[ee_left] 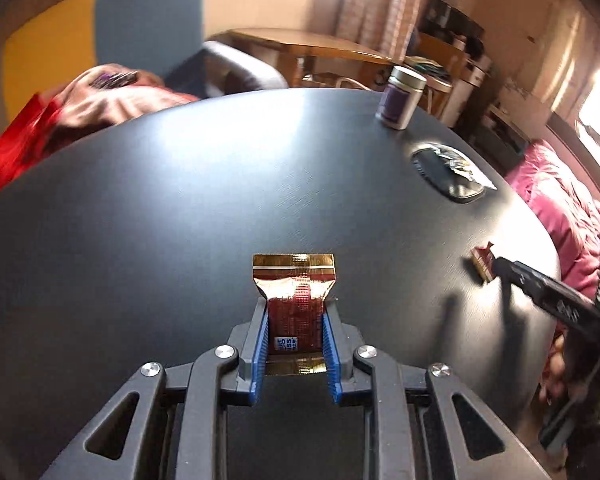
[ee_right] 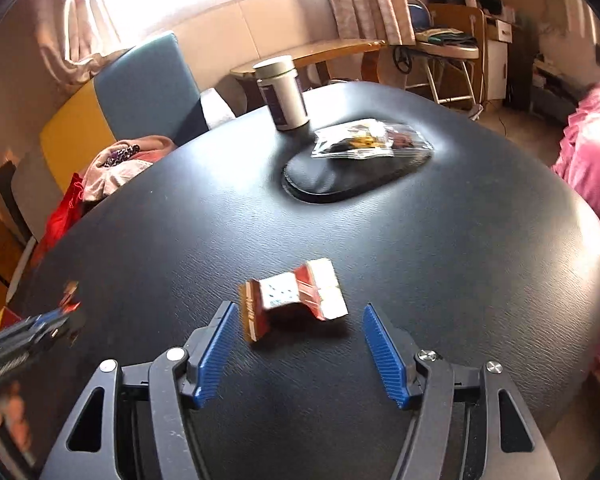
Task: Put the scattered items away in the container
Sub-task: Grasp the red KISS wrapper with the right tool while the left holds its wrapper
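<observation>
We hold the left gripper (ee_left: 296,320) low and level over the black desk (ee_left: 180,220), its blue pads clenched on a red-and-gold snack packet (ee_left: 296,300). Our right gripper (ee_right: 296,320) hovers released, jaws wide around a second packet (ee_right: 296,300) lying on the desk. The black tray (ee_right: 340,180) beyond holds a clear wrapper (ee_right: 370,138).

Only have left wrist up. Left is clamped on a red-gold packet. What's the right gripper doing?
Observer: Right gripper is open, fingers either side of a second red packet lying on the table.
Operator: Touching it?
Observer: No, neither finger touches it.
Operator: Tray contents? Looks like glare here.
Observer: One clear plastic bag rests across the black tray, something yellow and dark inside.
Operator: The jar?
Observer: Jar stands upright just behind the tray.
</observation>
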Motion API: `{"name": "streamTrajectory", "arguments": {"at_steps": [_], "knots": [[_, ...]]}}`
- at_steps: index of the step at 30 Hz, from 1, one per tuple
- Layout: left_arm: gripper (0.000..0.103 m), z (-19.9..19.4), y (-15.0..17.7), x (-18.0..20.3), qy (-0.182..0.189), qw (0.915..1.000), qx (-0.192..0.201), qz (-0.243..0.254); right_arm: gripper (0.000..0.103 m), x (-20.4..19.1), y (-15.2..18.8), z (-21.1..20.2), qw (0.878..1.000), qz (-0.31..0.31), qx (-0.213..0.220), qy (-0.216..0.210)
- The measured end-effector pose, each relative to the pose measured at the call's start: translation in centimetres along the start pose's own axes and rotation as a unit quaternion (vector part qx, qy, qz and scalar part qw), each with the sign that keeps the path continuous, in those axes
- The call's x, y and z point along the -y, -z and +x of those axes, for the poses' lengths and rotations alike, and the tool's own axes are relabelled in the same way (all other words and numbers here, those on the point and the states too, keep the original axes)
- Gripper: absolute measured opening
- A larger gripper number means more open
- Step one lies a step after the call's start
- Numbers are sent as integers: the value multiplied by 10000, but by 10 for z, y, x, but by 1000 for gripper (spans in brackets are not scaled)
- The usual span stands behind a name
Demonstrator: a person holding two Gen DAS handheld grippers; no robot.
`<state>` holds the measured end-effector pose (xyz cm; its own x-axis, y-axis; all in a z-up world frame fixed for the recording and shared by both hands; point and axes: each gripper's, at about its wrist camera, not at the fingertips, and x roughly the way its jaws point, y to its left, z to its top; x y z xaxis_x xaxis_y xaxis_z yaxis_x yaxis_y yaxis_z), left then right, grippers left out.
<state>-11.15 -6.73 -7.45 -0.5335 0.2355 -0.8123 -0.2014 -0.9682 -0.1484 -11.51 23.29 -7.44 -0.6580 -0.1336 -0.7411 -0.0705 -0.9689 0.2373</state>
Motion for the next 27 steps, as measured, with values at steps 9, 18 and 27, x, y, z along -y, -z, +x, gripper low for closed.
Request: {"name": "streamTrajectory", "arguments": {"at_steps": [9,18,27], "knots": [[24,-18,35,-25,-161,9993,58,-318,43,-37,-6,19,9977,-633,13,257],[24,-36,57,-44,-298,9980,193,-515,28,-58,-11,31,9937,-1112,-120,82],[24,-59,72,-64,-449,9953,393,-761,28,-91,-6,22,9906,-1345,-113,-242]]}}
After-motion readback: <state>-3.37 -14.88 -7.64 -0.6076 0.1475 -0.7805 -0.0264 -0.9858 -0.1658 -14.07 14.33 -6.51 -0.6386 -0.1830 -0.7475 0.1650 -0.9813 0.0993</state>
